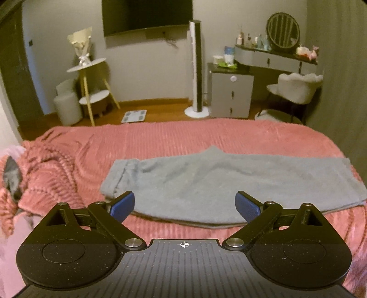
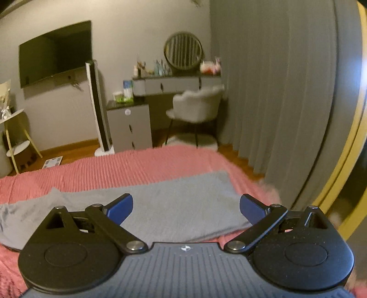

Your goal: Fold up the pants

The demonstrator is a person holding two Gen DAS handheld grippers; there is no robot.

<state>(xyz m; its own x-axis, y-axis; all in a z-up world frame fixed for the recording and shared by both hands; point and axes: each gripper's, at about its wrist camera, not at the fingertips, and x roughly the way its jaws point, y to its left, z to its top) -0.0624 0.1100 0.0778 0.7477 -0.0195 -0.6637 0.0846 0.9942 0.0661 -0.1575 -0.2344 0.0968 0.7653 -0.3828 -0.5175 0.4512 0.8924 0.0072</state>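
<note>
Left tool (image 1: 184, 205) is held above the near edge of the bed, released, blue pads (image 1: 121, 205) spread wide with nothing between them, pointing across the bed toward the far wall. Right tool (image 2: 186, 207) is in the same pose, released and empty, aimed more toward the curtain side and tilted a bit in that view. Grey pants (image 1: 229, 183) lie flat across the pink ribbed blanket (image 1: 172, 135), already folded lengthwise so the legs are stacked, waistband at the left end, leg ends at the right near the bed edge. The near long edge of the pants sits just in front of both tools, not touched by either. In the right wrist view the leg end of the pants (image 2: 183, 201) is between the pads but below them, apart. Blanket is bunched into loose folds at the left (image 1: 41, 172). Room beyond the bed: wall TV (image 1: 146, 16), white tower fan (image 1: 196, 66), grey drawer unit (image 1: 231, 91), vanity with round mirror (image 1: 283, 31) and bottles, fluffy white chair (image 1: 298, 88), two-tier side table (image 1: 90, 80), bathroom scale (image 1: 134, 115) on the wood floor, grey curtain (image 2: 275, 91) on the right
</note>
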